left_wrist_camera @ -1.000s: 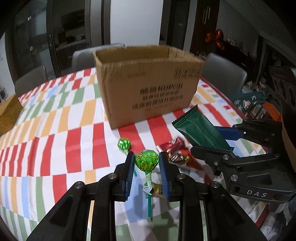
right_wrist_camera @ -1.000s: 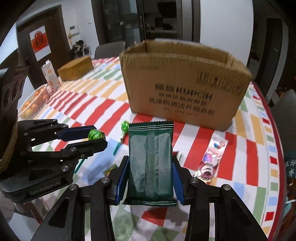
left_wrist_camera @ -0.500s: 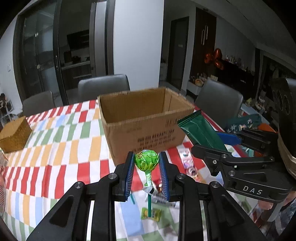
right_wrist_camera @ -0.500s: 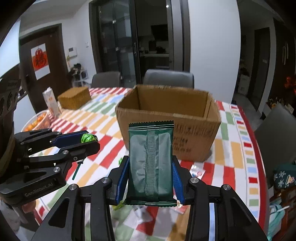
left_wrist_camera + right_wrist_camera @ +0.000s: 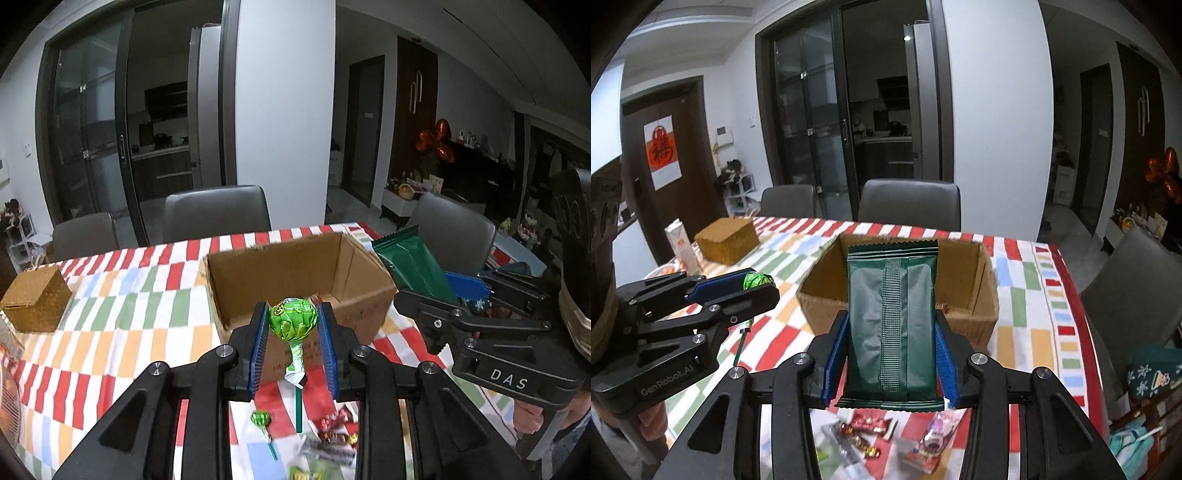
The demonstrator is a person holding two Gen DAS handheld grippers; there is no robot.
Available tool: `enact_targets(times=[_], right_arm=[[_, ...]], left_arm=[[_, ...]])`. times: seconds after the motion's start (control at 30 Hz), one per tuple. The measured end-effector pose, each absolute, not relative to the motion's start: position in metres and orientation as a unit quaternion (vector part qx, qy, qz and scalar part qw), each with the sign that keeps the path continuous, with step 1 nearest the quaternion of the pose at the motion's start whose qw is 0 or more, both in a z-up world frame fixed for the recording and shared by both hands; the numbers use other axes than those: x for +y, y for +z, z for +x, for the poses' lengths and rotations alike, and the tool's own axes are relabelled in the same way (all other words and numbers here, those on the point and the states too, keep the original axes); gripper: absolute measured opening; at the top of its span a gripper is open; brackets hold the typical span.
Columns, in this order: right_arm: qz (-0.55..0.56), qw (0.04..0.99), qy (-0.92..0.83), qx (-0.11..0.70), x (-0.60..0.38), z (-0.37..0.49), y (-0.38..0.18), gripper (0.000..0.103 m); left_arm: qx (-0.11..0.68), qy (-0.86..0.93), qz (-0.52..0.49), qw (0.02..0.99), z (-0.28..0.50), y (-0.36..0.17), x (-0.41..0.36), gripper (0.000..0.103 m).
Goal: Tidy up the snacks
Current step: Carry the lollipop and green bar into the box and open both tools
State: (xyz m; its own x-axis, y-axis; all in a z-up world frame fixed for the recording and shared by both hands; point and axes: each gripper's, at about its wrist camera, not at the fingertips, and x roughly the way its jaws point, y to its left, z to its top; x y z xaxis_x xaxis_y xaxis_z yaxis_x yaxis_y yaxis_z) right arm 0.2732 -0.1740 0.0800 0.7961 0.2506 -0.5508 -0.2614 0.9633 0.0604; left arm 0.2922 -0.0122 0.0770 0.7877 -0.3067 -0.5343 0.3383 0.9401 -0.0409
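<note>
Green lollipop [image 5: 293, 319] clamped in left jaws; dark green packet [image 5: 892, 325] clamped in right jaws.

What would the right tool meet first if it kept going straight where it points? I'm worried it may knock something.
Probably the open cardboard box, its near wall or its inside. The right tool holds a green packet aimed at it. Depth is hard to judge.

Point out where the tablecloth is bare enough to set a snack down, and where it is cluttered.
Bare cloth lies between the woven box and the cardboard box, and along the table's right edge beside the cardboard box. It is crowded in front of the cardboard box, where loose candies and a small lollipop lie.
</note>
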Motion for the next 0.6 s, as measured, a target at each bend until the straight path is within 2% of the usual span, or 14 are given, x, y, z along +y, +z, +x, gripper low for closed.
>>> enact_targets(times=[0.6], right_arm=[[-0.005,0.949,0.122,0.291,-0.183,0.350,0.095,0.044]], left_arm=[[0.283,-0.164,0.009,0.945,0.369,0.084,-0.016,0.027]])
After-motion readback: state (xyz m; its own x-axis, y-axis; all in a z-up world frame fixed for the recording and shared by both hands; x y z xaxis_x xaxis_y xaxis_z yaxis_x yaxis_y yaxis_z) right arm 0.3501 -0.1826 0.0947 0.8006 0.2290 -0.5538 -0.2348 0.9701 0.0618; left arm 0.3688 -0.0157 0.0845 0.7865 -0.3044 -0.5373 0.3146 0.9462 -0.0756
